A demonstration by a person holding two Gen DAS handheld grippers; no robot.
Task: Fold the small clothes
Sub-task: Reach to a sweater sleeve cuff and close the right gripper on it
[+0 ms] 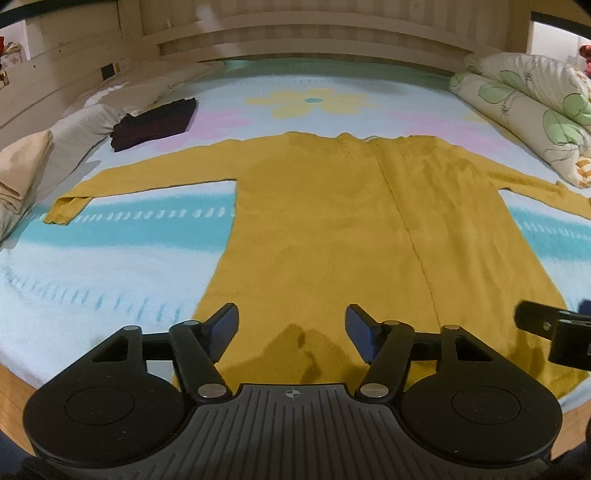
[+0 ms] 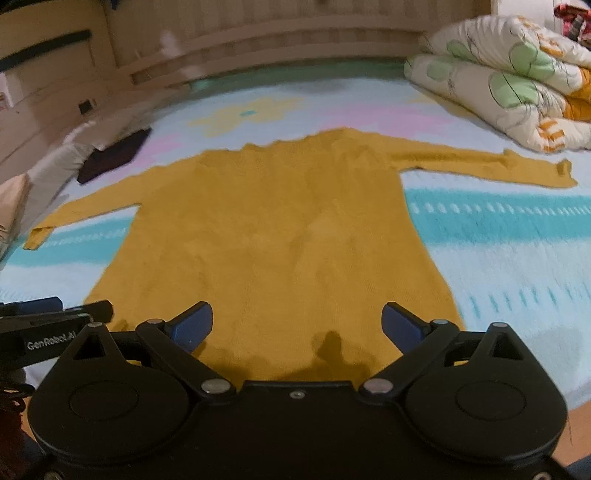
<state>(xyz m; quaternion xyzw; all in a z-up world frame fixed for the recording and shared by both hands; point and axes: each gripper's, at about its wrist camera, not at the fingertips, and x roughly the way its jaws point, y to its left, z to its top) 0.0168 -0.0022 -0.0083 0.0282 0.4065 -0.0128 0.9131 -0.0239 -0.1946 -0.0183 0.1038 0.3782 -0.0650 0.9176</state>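
Bedspread [image 1: 110,258] bears mustard sweater [image 1: 314,240]; both hand-held grippers [image 1: 291,332] [image 2: 297,328] released; one reads "GenRobot.AI".

Bed sheet [image 1: 122,254]: pale blue w/ teal band of white dashes, pink patches, yellow flower w/ teal centre [image 1: 314,100] near the far edge. Dark folded stack [image 1: 153,123] lies far left on the sheet, maroon-black, just beside grey pillow [image 1: 79,127]. Tan folded cloth [image 1: 24,171] sits on the nearer left pillow. Rolled quilt [image 1: 524,107], cream w/ green leaf print and orange bits, is far right, on the sheet's edge. Wooden headboard [image 1: 314,40] w/ slats runs across the back; black socket plate [image 1: 107,71] on the left panel. Red-patterned item [image 2: 570,18] behind the quilt, prob. fabric, too blurred to tell. Bed's wood edge [image 2: 576,435] shows at near right.
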